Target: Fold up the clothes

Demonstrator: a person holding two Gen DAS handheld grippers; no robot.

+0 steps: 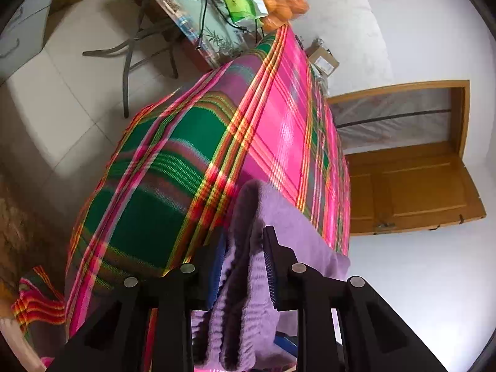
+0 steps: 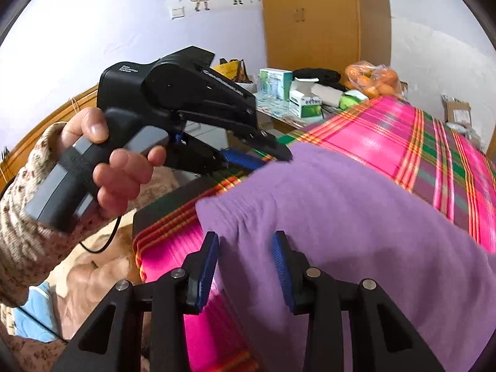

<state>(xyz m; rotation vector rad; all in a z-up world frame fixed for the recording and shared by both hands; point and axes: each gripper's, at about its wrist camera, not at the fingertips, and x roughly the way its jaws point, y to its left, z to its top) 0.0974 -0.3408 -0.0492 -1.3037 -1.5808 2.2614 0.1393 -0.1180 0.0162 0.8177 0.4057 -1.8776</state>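
Note:
A purple knit garment (image 2: 341, 217) lies on a surface covered by a pink and green plaid cloth (image 2: 387, 136). My right gripper (image 2: 246, 263) is at the garment's near edge, and its blue pads press on bunched fabric that fills the gap. In the left wrist view the same garment (image 1: 288, 223) runs in loose folds between the fingers of my left gripper (image 1: 245, 266), whose jaws stand apart without squeezing it. Seen from the right wrist, the left gripper (image 2: 272, 156) sits at the garment's far left corner, held by a person's hand (image 2: 117, 170).
The plaid cloth (image 1: 173, 170) drapes over the edge toward a tiled floor (image 1: 62, 93). Beyond it a table holds green boxes (image 2: 305, 105) and a bag of oranges (image 2: 372, 80). A wooden door (image 1: 412, 186) is to the right.

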